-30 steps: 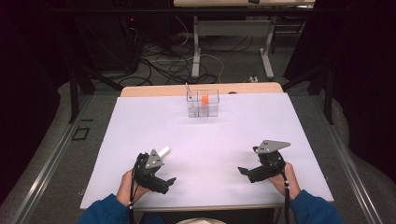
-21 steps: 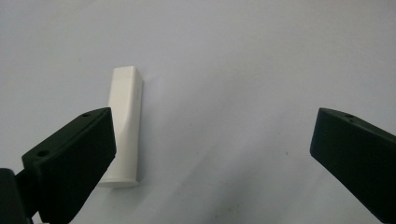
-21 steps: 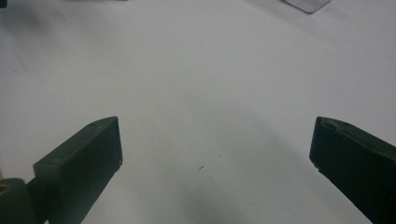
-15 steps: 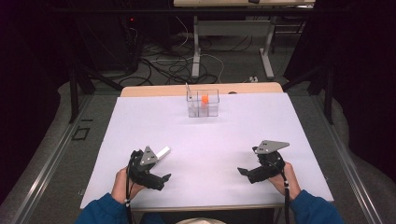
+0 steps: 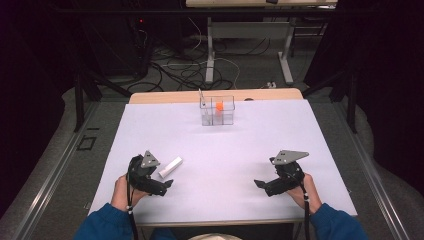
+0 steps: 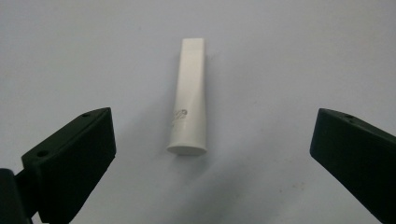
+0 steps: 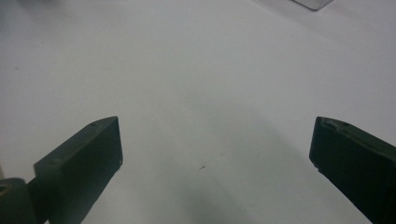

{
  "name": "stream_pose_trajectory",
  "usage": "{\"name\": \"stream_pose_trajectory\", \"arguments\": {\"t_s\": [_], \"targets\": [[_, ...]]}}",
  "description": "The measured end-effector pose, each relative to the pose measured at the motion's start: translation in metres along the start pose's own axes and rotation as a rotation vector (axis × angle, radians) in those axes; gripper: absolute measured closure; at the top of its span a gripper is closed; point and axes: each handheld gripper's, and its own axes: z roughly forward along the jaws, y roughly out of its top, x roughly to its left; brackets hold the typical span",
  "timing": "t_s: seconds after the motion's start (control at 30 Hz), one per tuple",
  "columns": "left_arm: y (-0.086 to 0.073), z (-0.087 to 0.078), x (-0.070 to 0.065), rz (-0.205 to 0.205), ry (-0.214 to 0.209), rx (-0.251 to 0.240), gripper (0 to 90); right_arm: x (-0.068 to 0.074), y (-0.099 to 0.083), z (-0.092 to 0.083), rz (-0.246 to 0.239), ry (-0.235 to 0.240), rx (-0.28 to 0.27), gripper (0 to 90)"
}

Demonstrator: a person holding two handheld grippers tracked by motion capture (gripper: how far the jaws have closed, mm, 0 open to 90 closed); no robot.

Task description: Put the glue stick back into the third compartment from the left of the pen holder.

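**White tube lay dead ahead of the open left gripper**

The white tube point(image 6: 188, 98) lay flat on the worktop point(image 5: 240, 150), just beyond the left gripper point(image 6: 205, 154), whose jaws stood wide apart with nothing between them. In the left gripper view its long axis ran straight away from the gripper, round capped end nearest, flat crimped end farthest, centred in the gap. A short advance along that axis would probably bring the jaws to either side of the tube's body. The right gripper point(image 5: 261, 184) rested well apart on the other side of the worktop, jaws likewise spread and empty, so the left hand point(image 5: 121, 192) was clearly the nearer. A clear box point(image 5: 217, 110) stood far off toward the back edge.
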Motion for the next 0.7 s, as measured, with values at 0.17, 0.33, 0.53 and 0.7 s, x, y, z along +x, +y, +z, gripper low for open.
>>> {"name": "stream_pose_trajectory", "arguments": {"t_s": [0.17,0.33,0.53,0.7], "targets": [[-0.001,0.006,0.003,-0.01,0.007,0.018,5.2,0.0,0.0,0.0,-0.004,0.006,0.002,2.0],[-0.001,0.013,0.002,-0.002,0.011,0.041,16.5,0.0,0.0,0.001,-0.006,0.007,0.006,2.0],[0.0,0.019,0.004,-0.008,0.008,0.036,30.9,0.0,0.0,0.003,-0.002,0.007,0.009,2.1],[0.001,0.026,0.006,-0.028,0.003,0.037,39.9,0.0,0.0,0.003,-0.01,0.013,0.014,2.2]]}}
